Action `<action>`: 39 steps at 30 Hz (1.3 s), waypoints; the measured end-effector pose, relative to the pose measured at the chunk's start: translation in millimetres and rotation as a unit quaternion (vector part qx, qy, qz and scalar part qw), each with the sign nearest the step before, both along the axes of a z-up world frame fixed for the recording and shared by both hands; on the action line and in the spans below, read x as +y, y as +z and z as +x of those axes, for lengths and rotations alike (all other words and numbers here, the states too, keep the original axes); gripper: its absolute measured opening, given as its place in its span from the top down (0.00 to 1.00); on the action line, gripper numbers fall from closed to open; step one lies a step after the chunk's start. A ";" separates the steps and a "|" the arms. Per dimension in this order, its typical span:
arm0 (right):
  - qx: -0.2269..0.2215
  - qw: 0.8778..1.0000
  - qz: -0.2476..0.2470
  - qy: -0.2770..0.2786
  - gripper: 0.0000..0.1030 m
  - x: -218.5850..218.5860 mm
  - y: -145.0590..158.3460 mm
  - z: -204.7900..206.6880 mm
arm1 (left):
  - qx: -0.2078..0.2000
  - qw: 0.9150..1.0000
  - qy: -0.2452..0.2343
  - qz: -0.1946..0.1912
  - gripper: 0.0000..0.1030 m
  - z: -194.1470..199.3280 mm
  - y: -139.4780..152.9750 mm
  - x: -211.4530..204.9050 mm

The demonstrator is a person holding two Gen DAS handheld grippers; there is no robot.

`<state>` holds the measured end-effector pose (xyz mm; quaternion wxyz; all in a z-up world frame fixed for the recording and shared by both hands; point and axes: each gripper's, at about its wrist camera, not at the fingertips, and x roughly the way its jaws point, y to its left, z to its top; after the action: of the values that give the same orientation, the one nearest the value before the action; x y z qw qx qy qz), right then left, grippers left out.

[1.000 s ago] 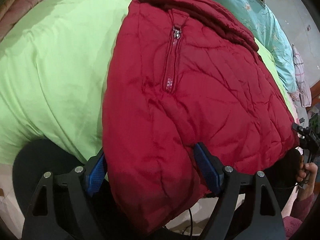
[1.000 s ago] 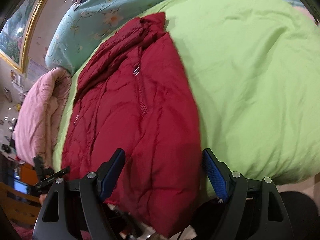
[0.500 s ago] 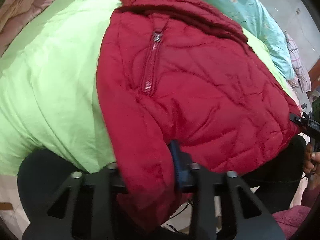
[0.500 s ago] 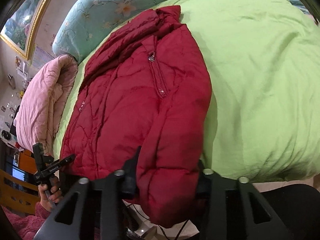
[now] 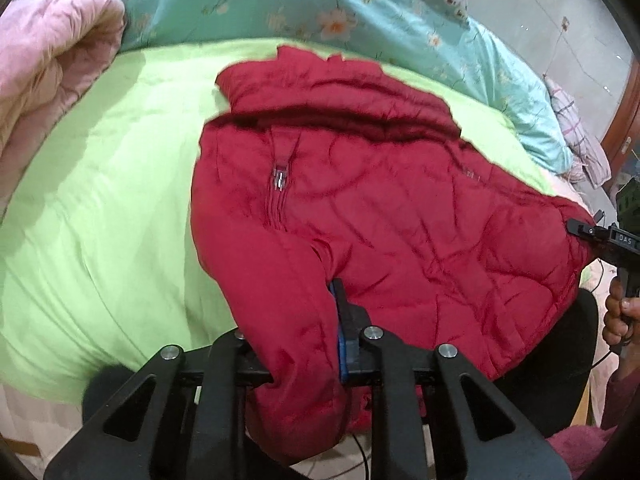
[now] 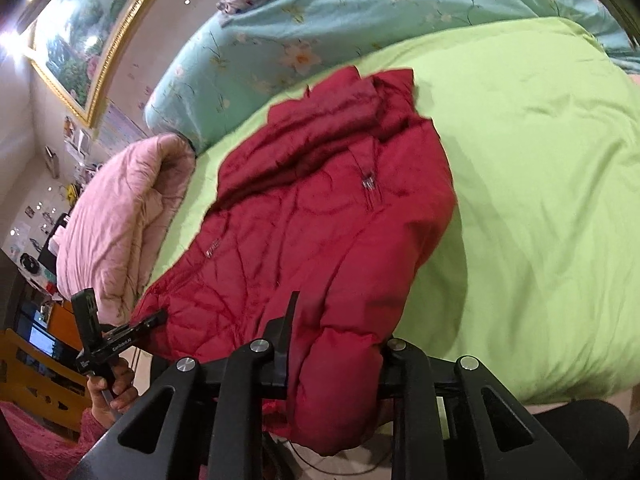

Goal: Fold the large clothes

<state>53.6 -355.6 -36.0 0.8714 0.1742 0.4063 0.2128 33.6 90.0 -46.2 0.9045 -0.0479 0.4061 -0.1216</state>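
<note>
A red quilted jacket [image 5: 360, 216] lies across the near part of a bed, on a lime-green duvet [image 5: 100, 220], its hem spilling over the bed's near edge and its collar pointing toward the far edge, where a floral turquoise quilt [image 5: 248, 4] is bunched. A pink quilt [image 5: 44, 60] is rolled at the bed's far left corner.

At the left end of the hem, the left gripper [image 5: 296, 344] has just been closing, and its fingers now pinch a thick roll of the padded fabric; only the blue-padded right finger [image 5: 342, 344] shows, the other being buried in the puff. At the right end of the hem, the right gripper [image 6: 332, 364] has likewise been closing and squeezes a fat bulge of the lower corner between its fingers.

The jacket looks light, soft and springy, with a slick shell, so I judge it apt to slide out of a shallow pinch and to puff back open after creasing. A deep bite at both hem corners, as now, seems the surest hold.
</note>
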 end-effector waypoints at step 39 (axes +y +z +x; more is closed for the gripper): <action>-0.121 0.989 0.006 -0.080 0.80 31.2 88.1 211.3 | -0.081 0.994 0.078 -0.017 0.83 216.7 82.0 14.6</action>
<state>264.9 -324.4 52.1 0.9275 0.1837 0.2812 0.1643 250.4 104.6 35.8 0.9400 -0.0844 0.3248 -0.0613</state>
